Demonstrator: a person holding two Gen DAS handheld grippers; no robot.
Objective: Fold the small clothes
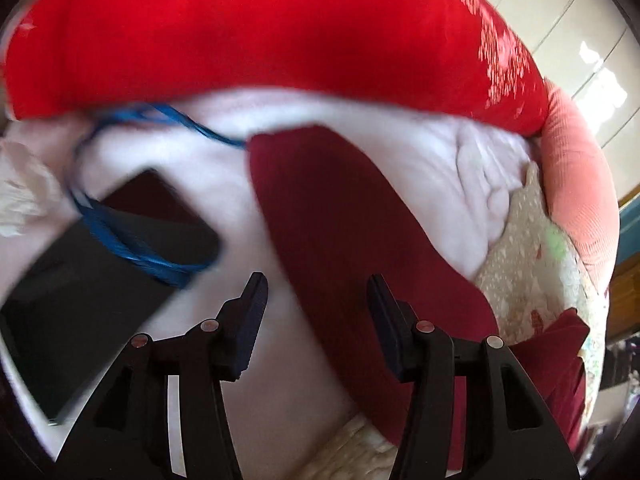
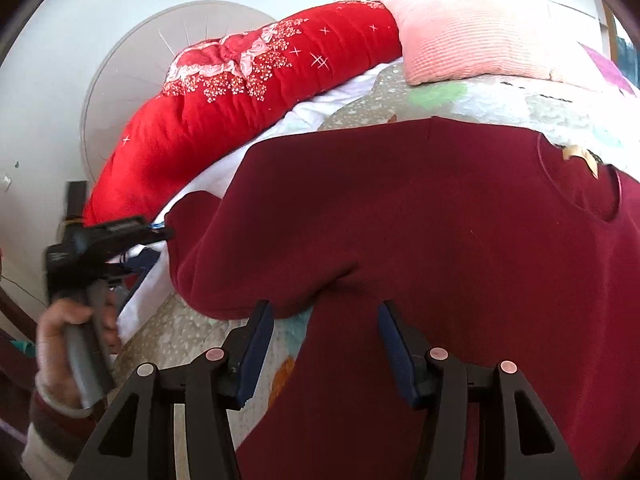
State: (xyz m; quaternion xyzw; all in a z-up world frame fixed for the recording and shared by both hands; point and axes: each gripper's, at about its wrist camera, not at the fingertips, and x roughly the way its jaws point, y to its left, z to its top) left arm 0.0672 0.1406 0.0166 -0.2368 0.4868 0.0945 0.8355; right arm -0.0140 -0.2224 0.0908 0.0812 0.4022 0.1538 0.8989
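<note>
A dark red sweater (image 2: 440,220) lies spread on the bed, neckline to the right. One sleeve (image 1: 340,232) stretches out over the white sheet in the left wrist view. My left gripper (image 1: 316,292) is open and empty, just above the sleeve's lower part. It also shows in the right wrist view (image 2: 160,234) at the sleeve cuff, held by a hand. My right gripper (image 2: 324,312) is open and empty, over the sweater's lower edge near the armpit fold.
A bright red quilt (image 1: 260,32) (image 2: 248,92) lies along the bed's far side. A pink pillow (image 2: 472,40) sits at the back right. A black phone (image 1: 80,280) and a blue cord (image 1: 132,240) lie on the white sheet (image 1: 440,168). A patterned bedspread (image 2: 520,104) lies beneath the sweater.
</note>
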